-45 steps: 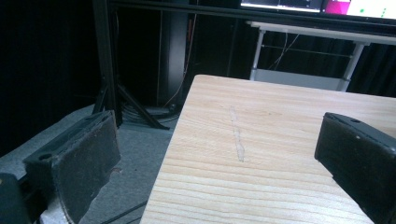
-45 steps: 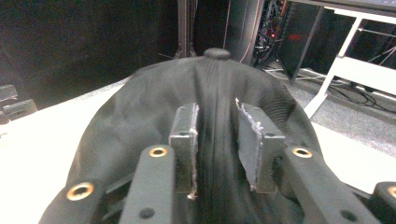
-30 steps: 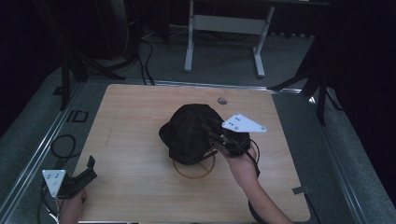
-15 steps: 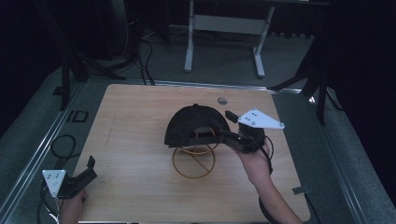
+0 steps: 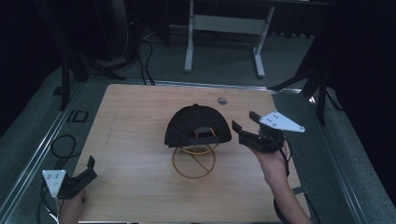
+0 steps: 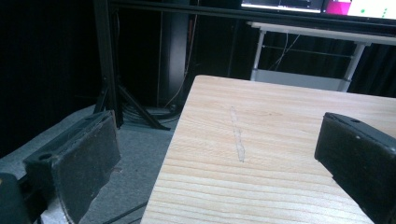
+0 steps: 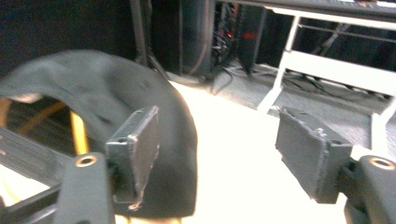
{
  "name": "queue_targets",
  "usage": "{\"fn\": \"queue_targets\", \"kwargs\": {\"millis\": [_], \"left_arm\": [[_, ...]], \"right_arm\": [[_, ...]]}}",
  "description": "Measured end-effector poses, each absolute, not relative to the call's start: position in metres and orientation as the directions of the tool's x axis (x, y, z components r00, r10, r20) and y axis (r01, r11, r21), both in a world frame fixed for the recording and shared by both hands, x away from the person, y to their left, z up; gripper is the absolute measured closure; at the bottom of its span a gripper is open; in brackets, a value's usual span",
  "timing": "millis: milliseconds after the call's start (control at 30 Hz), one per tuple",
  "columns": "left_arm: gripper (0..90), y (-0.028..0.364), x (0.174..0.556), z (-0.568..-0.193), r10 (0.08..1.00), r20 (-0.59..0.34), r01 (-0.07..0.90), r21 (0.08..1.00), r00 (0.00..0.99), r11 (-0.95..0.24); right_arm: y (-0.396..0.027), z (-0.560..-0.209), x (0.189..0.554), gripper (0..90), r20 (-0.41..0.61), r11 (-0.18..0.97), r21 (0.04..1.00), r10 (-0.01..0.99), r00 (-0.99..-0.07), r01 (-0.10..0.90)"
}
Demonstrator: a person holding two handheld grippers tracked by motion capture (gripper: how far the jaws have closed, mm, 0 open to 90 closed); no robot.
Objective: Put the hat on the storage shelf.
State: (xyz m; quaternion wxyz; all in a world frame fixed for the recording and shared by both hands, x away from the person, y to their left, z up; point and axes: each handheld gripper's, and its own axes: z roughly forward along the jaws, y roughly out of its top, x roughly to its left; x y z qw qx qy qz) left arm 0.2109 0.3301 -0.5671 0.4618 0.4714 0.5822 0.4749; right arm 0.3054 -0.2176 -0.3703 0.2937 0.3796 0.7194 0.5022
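On the middle of the wooden table (image 5: 135, 121) sits a black cap (image 5: 196, 122), perched on a yellow wire stand (image 5: 193, 161). Just to its right, the right gripper (image 5: 243, 124) hangs clear of the cap — its jaws have just been opening and stand spread, nothing between them. At the table's near-left corner, the left gripper (image 5: 88, 168) is spread wide too — also empty.

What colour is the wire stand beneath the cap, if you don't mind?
The wire stand is golden yellow, clearest in the high view.
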Motion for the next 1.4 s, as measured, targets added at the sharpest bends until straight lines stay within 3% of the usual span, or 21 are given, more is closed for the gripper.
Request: {"fn": "queue_targets", "kwargs": {"millis": [133,200,400,1000,1400], "left_arm": [[0.5,0.330,0.211,-0.567,0.987,-0.089,0.110,0.988,-0.131,0.104],[0.5,0.330,0.211,-0.567,0.987,-0.089,0.111,0.988,-0.132,0.104],[0.5,0.330,0.211,-0.567,0.987,-0.087,0.109,0.989,-0.132,0.102],[0.5,0.330,0.211,-0.567,0.987,-0.087,0.110,0.989,-0.132,0.102],[0.5,0.329,0.211,-0.567,0.987,-0.084,0.110,0.989,-0.134,0.099]], "right_arm": [[-0.235,-0.383,0.309,23.3,-0.020,0.188,0.942,0.859,-0.511,0.279],[-0.243,-0.390,0.309,15.9,-0.018,0.190,0.938,0.863,-0.505,0.290],[-0.259,-0.415,0.312,12.1,-0.019,0.198,0.925,0.876,-0.481,0.324],[-0.315,-0.498,0.316,12.0,-0.006,0.159,0.905,0.932,-0.362,0.394],[-0.344,-0.529,0.304,12.0,-0.010,0.144,0.884,0.957,-0.289,0.446]]}}
